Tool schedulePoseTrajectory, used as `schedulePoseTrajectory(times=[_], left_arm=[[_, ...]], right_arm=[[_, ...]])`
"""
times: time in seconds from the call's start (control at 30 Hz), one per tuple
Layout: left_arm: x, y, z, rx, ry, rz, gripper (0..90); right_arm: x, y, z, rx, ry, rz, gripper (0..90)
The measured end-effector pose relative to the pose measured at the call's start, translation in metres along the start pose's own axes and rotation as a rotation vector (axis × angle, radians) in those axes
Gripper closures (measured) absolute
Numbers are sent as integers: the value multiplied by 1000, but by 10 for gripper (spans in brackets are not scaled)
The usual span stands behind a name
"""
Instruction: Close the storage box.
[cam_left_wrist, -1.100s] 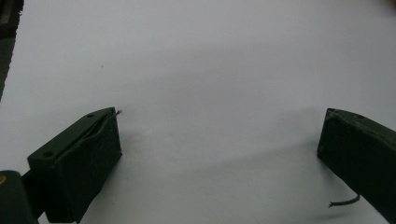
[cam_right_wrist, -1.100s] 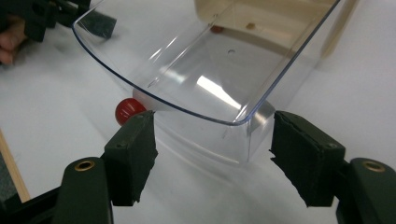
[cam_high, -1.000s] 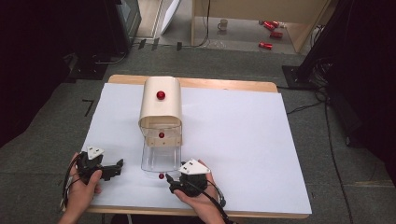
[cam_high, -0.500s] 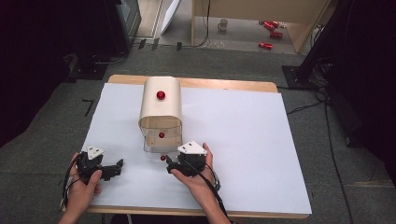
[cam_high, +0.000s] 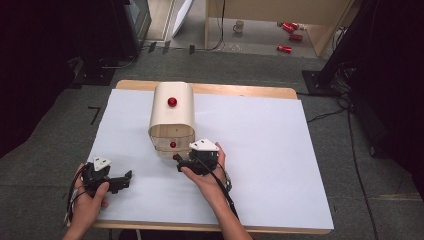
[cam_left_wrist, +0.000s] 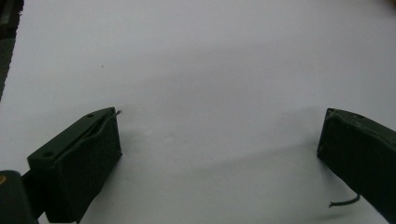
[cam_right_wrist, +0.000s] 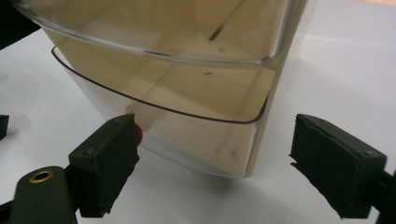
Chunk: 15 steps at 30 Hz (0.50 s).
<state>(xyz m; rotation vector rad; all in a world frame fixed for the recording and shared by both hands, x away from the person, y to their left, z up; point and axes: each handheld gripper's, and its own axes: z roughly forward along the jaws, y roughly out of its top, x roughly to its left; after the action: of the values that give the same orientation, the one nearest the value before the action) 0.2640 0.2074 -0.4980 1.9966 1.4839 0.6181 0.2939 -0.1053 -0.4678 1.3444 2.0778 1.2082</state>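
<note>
Two grippers are at the table's near edge. At its middle stands the cream bread box (cam_high: 171, 116); its clear drawer (cam_right_wrist: 187, 126) is pushed nearly shut. The right gripper (cam_high: 186, 161), jaws spread wide and empty, is held just before the drawer front, beside the small red knob (cam_right_wrist: 138, 134) (half hidden). The push should be kept square. The left gripper (cam_high: 120, 180), also wide open and empty, is rested well left of the box.

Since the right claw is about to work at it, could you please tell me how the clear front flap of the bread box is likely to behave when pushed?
The clear flap looks thin and curved, so it is probably light and may flex a little. Its glossy surface would likely be slippery, so the small red knob beside the right claw seems the safer hold. The bread box itself might slide on the white sheet.
</note>
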Motion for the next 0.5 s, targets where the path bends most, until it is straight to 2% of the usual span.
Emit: schedulePoseTrajectory(times=[0.13, 0.23, 0.5], left_arm=[[0, 0, 0, 0, 0, 0, 0], [0, 0, 0, 0, 0, 0, 0], [0, 0, 0, 0, 1, 0, 0]], right_arm=[[3, 2, -2, -20, 35, -1, 224], [6, 2, -2, -26, 18, -8, 225], [10, 1, 0, -32, 14, 1, 224]])
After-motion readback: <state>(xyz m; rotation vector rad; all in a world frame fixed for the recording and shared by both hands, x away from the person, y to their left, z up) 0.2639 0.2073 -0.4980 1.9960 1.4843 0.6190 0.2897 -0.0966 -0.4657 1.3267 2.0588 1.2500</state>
